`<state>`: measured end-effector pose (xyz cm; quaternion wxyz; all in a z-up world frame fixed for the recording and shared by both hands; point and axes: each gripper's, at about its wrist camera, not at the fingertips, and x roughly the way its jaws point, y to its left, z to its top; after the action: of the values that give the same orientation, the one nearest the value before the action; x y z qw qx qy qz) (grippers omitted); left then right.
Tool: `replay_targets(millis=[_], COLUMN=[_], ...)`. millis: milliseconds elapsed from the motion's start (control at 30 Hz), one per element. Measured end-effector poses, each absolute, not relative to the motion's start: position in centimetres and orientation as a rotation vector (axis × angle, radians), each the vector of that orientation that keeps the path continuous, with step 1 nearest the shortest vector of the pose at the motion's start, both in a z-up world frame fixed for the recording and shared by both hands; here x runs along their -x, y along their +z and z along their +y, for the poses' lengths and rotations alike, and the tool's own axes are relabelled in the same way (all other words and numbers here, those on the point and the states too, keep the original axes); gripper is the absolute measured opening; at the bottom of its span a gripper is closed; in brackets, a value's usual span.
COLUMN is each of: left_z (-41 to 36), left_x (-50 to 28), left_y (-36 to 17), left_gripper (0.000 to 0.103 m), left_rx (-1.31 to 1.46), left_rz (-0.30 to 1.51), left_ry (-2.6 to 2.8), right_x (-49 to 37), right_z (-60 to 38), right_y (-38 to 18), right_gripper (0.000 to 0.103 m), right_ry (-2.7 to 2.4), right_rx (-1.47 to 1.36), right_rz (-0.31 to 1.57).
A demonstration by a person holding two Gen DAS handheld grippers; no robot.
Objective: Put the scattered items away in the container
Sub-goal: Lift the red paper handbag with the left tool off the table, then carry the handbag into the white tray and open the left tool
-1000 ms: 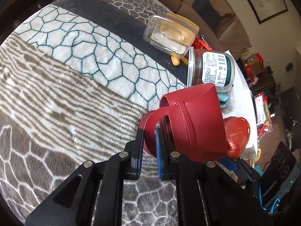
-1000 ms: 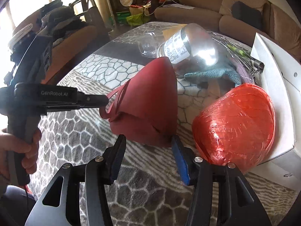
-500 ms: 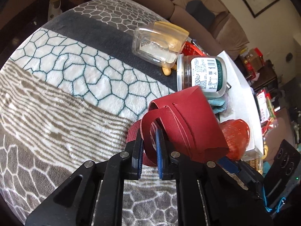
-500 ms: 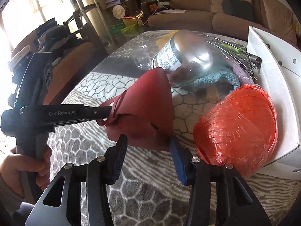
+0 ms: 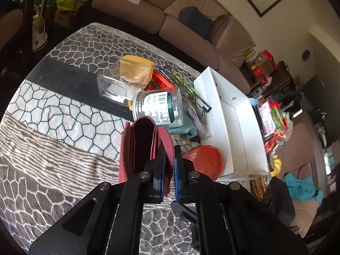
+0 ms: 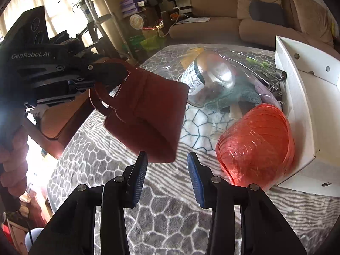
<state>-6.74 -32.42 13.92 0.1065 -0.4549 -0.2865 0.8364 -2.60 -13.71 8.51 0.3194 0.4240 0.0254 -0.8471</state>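
My left gripper (image 5: 169, 155) is shut on the strap of a dark red leather bag (image 5: 138, 146) and holds it lifted above the patterned blanket. In the right wrist view the bag (image 6: 148, 114) hangs in the air from the left gripper (image 6: 119, 72). My right gripper (image 6: 166, 163) is open and empty, just below and in front of the bag. The white cardboard box (image 5: 229, 116) stands to the right, also seen in the right wrist view (image 6: 301, 114). A red ball of twine (image 6: 255, 142) lies against the box.
A clear jar with a label (image 5: 158, 108), an open clear plastic tub (image 5: 125, 80) with a yellow lid, a teal cloth (image 6: 233, 97) and metal tongs (image 5: 191, 97) lie on the blanket (image 5: 53, 116). A brown sofa (image 5: 180, 25) stands behind the table.
My left gripper has lifted the red bag off the blanket and turned it, so its open mouth now faces the left camera. The right gripper has drawn back slightly from the bag.
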Motion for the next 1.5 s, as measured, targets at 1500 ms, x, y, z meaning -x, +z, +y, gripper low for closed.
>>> replay_targets(millis=[1500], left_z=[7.7], left_x=[21.9], left_y=[14.4], left_gripper=[0.006], left_rx=[1.379], left_rz=[-0.831], left_ry=[2.088], right_x=[3.3], right_z=[22.4], right_y=[20.1], right_gripper=[0.058], right_ry=[-2.715], right_rx=[-1.034], right_rz=[0.077])
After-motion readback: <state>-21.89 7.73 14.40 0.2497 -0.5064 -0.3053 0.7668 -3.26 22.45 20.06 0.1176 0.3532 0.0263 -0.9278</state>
